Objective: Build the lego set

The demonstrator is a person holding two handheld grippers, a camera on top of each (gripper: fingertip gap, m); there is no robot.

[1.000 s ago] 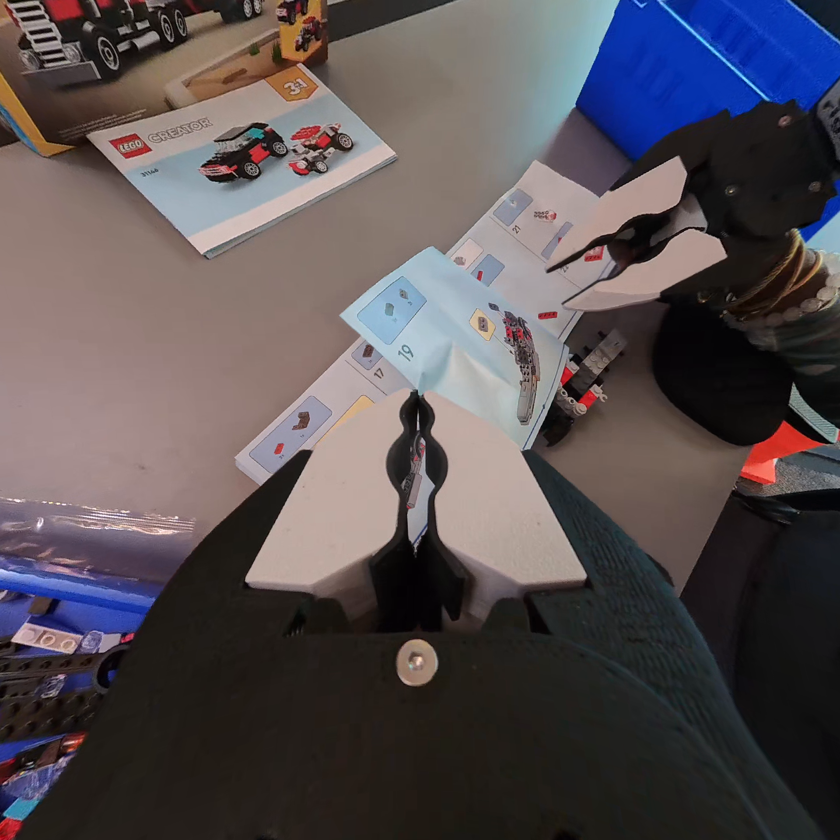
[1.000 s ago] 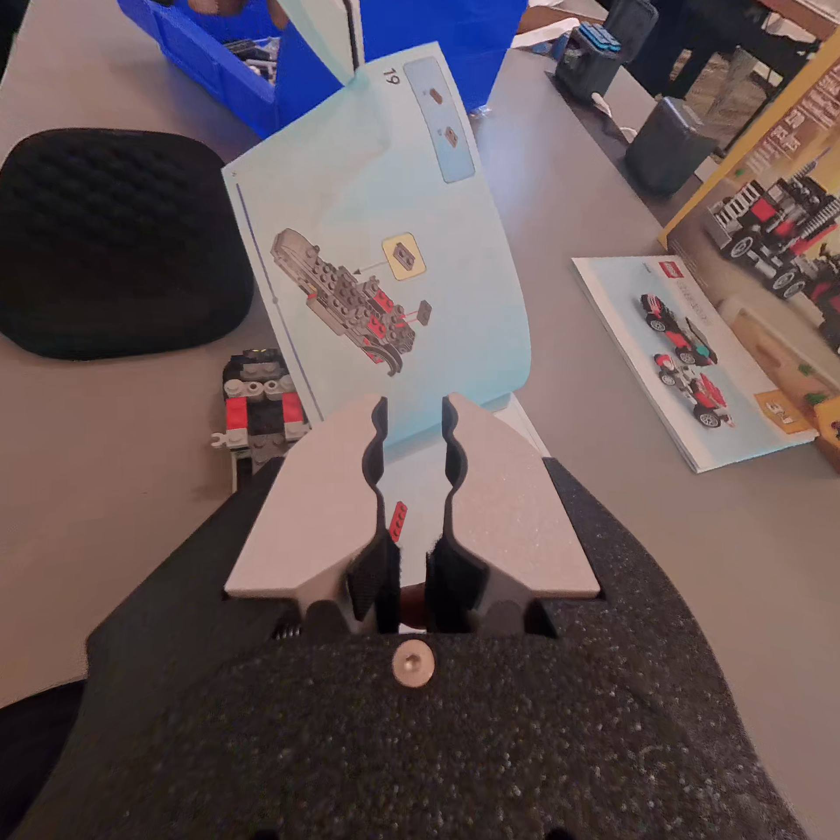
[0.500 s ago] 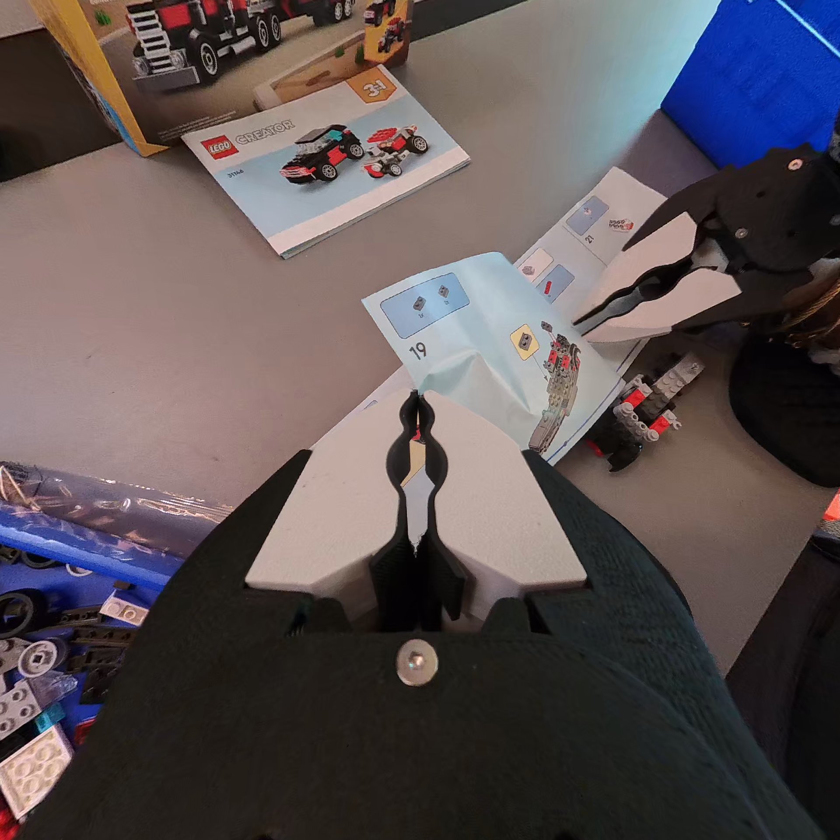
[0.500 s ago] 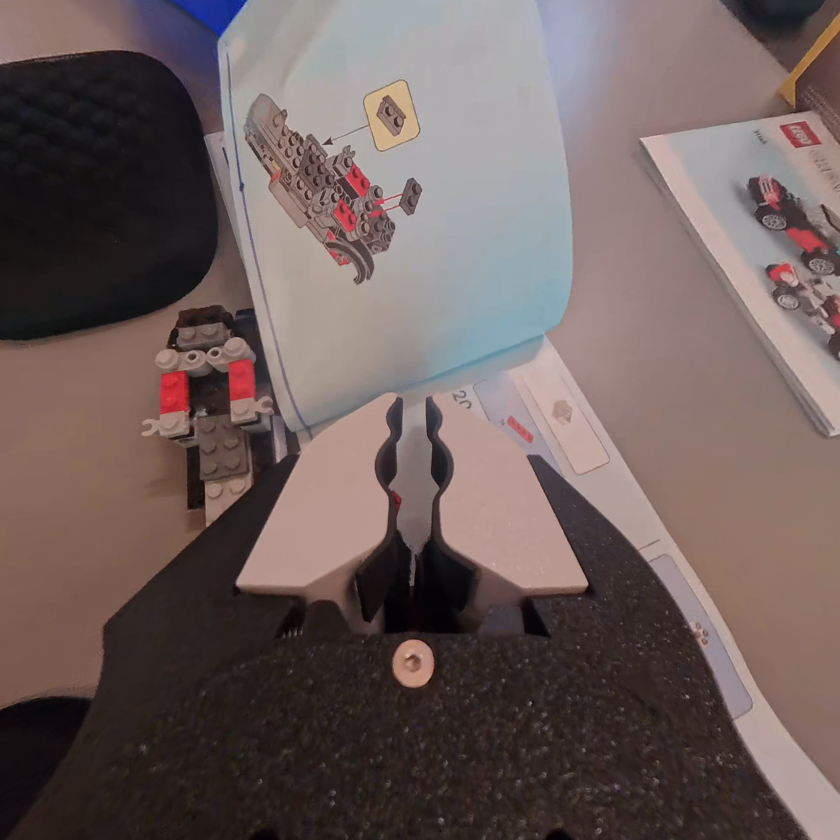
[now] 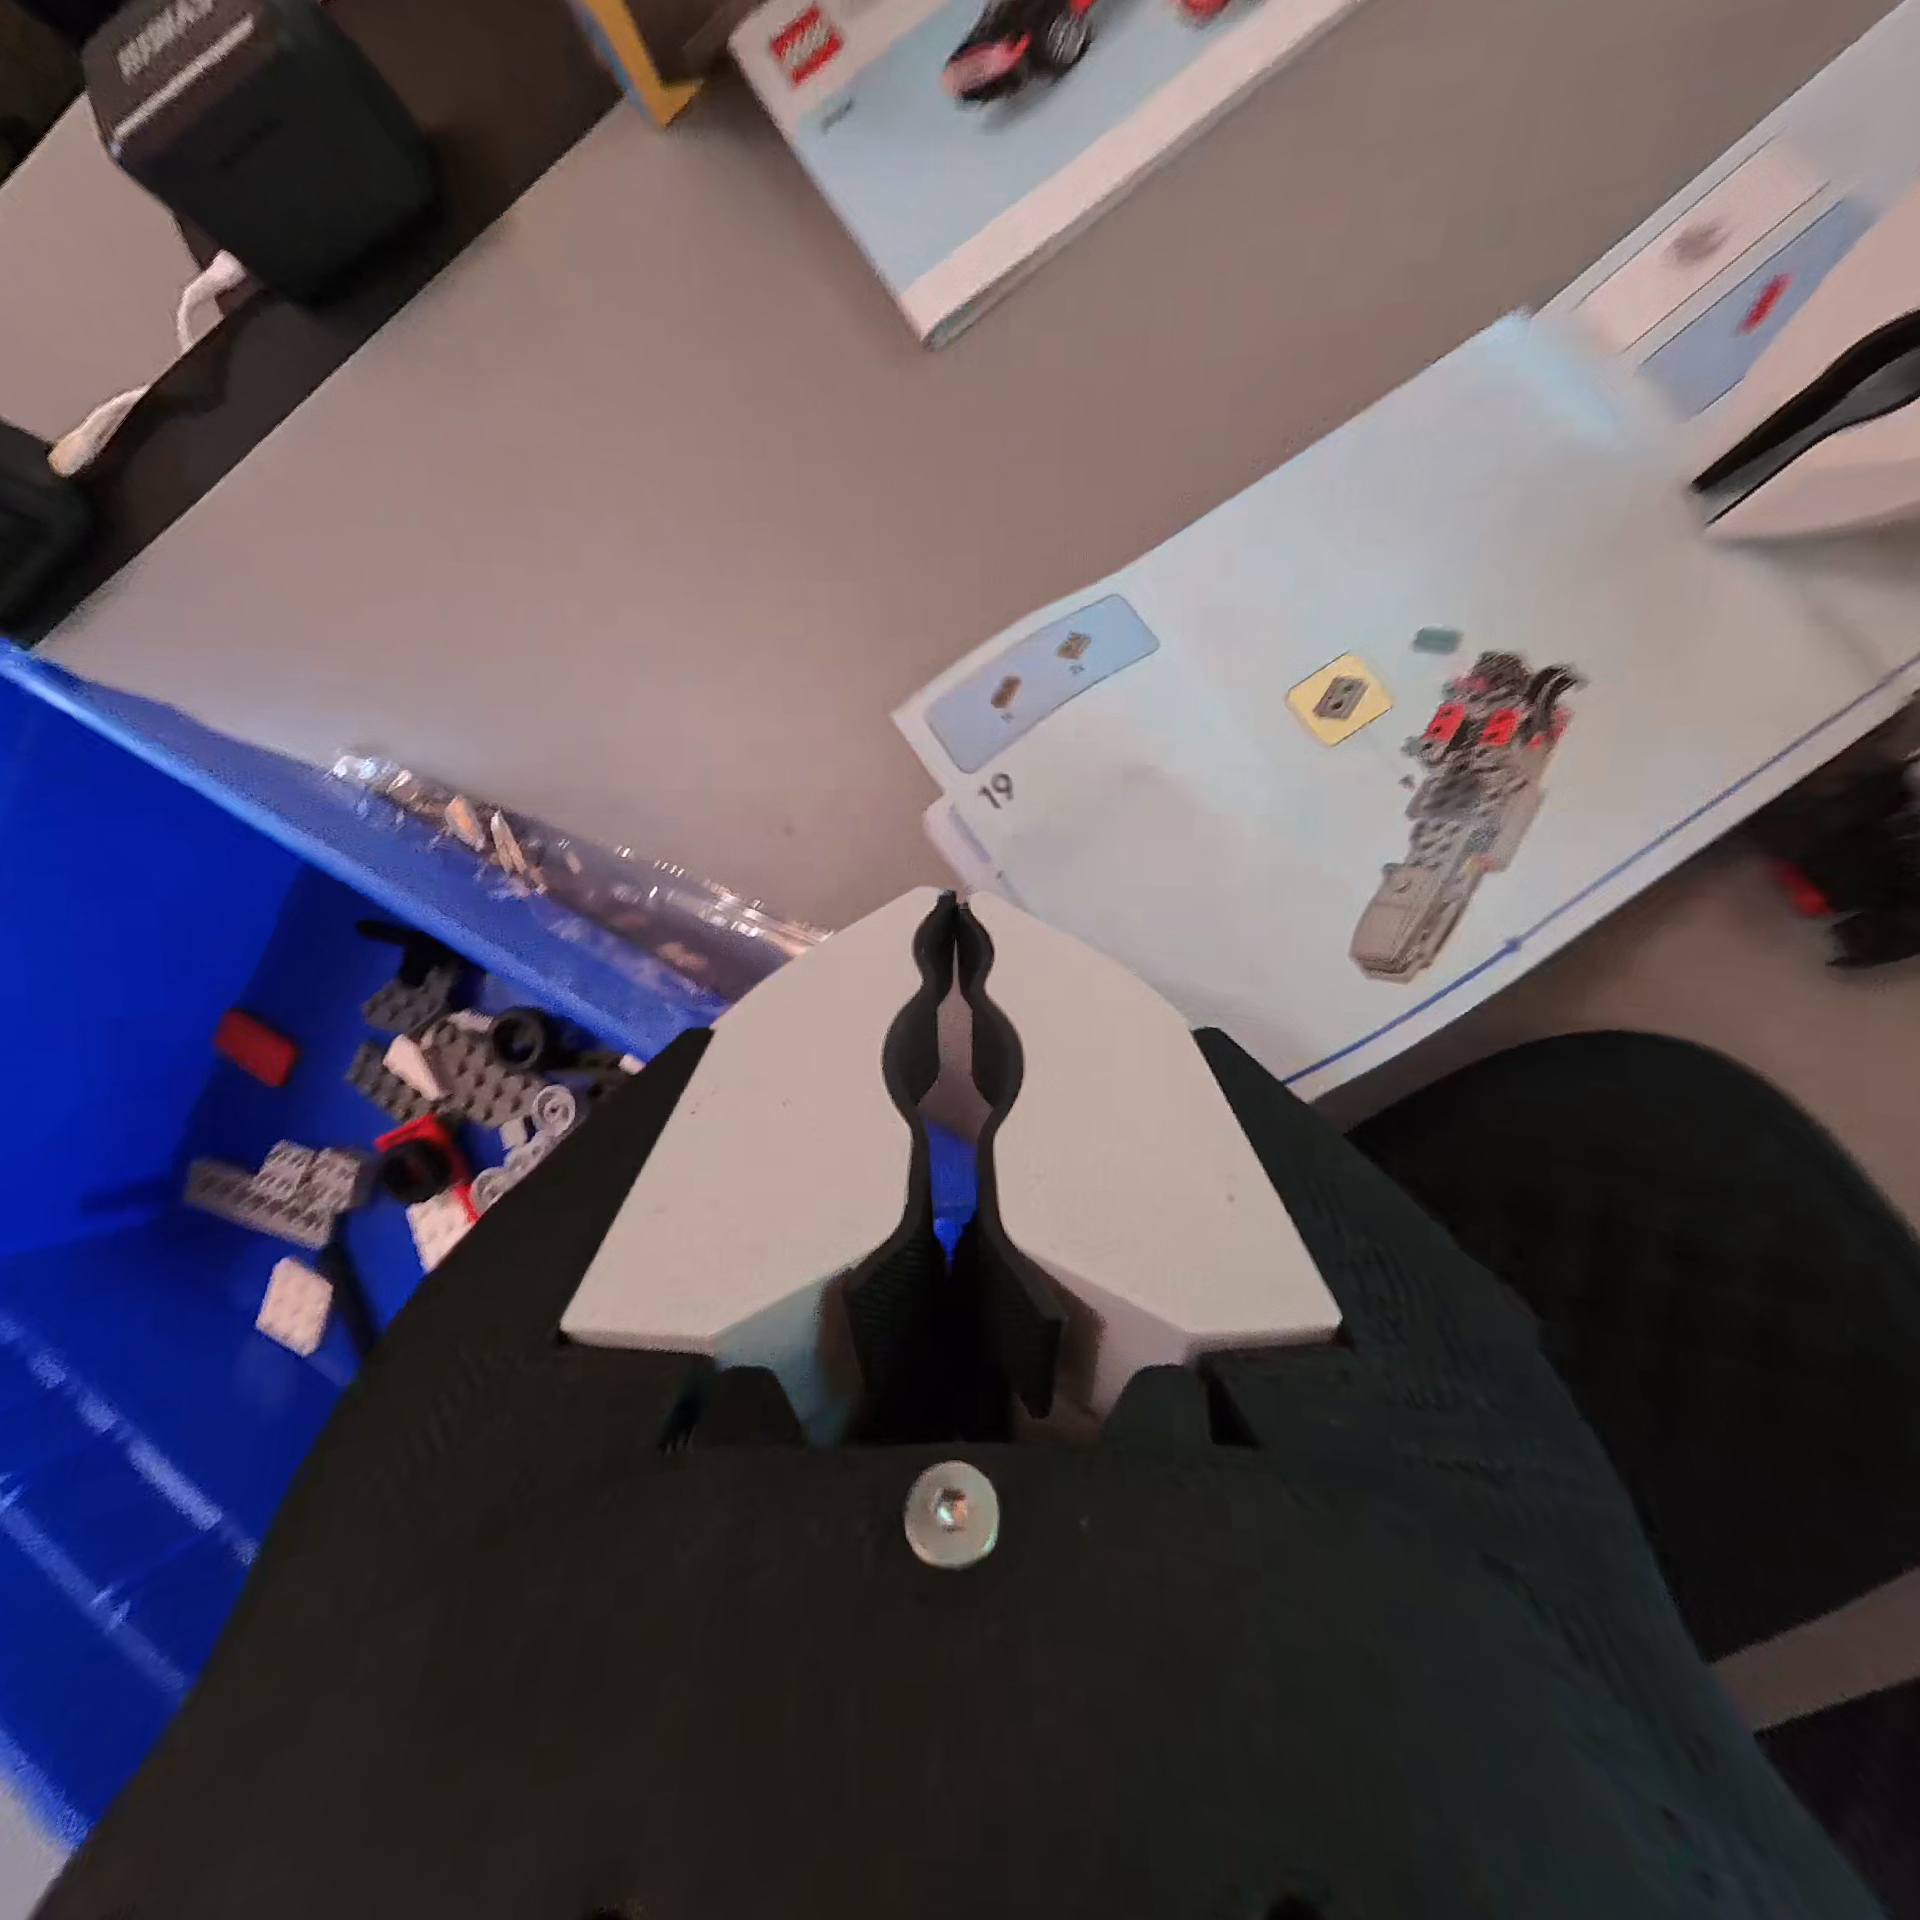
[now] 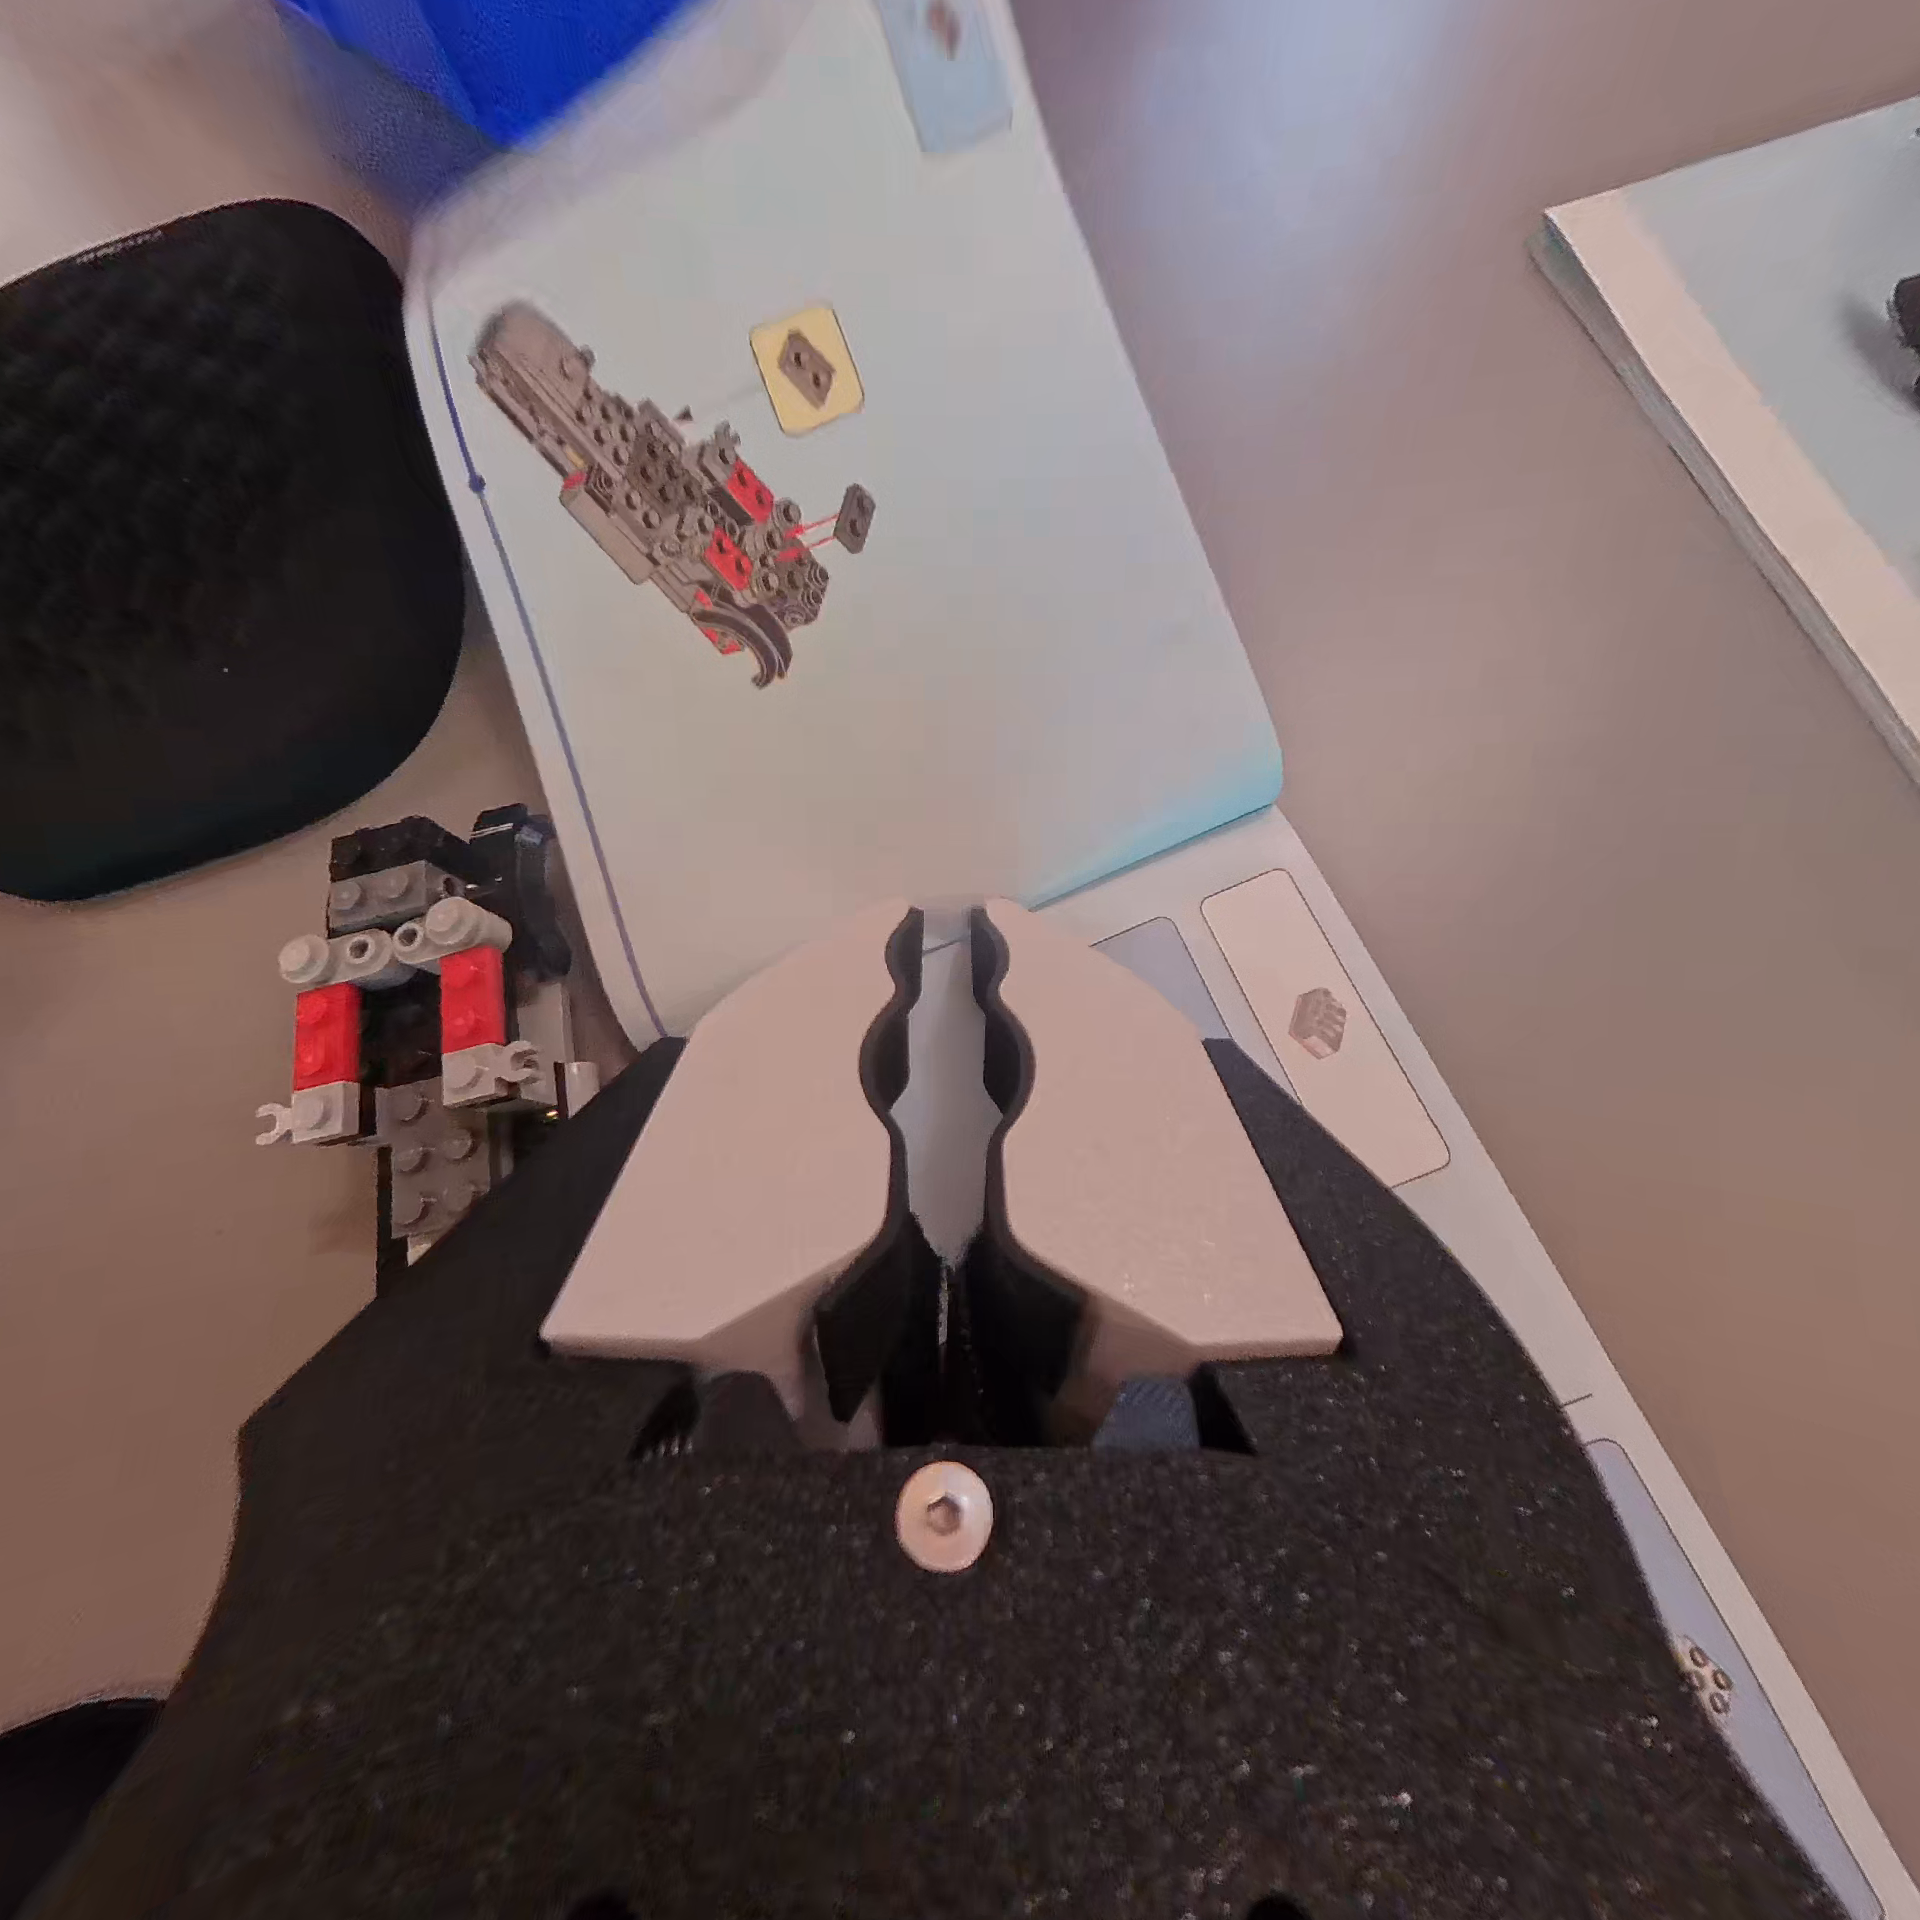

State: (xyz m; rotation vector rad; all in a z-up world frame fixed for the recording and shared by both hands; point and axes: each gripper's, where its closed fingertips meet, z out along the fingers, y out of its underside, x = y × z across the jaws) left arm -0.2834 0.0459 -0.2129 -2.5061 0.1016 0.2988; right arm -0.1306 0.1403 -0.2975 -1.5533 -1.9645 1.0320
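The open instruction booklet (image 5: 1299,790) lies on the grey table, and its light blue page (image 6: 883,623) curves up a little at the fold. My left gripper (image 5: 951,909) is shut and empty, with its tips at the booklet's near corner, beside the blue bin (image 5: 156,935) of loose Lego pieces (image 5: 457,1081). My right gripper (image 6: 945,914) hangs low over the booklet with its jaws almost together and nothing seen between them; it also shows in the left wrist view (image 5: 1766,488). The part-built black, grey and red model (image 6: 405,1018) sits left of the booklet.
A black cushioned pad (image 6: 197,540) lies by the model and shows again in the left wrist view (image 5: 1662,1299). A second closed booklet (image 5: 1039,135) lies farther off. A clear plastic bag (image 5: 582,883) drapes over the bin's rim. A black box (image 5: 260,145) stands at the back left. One gripper's finger ends stand about 20 cm off the other's.
My left gripper has let go of the lifted page and swung left toward the blue bin. The page has dropped nearly flat. My right gripper has narrowed its jaws and come down over the booklet.
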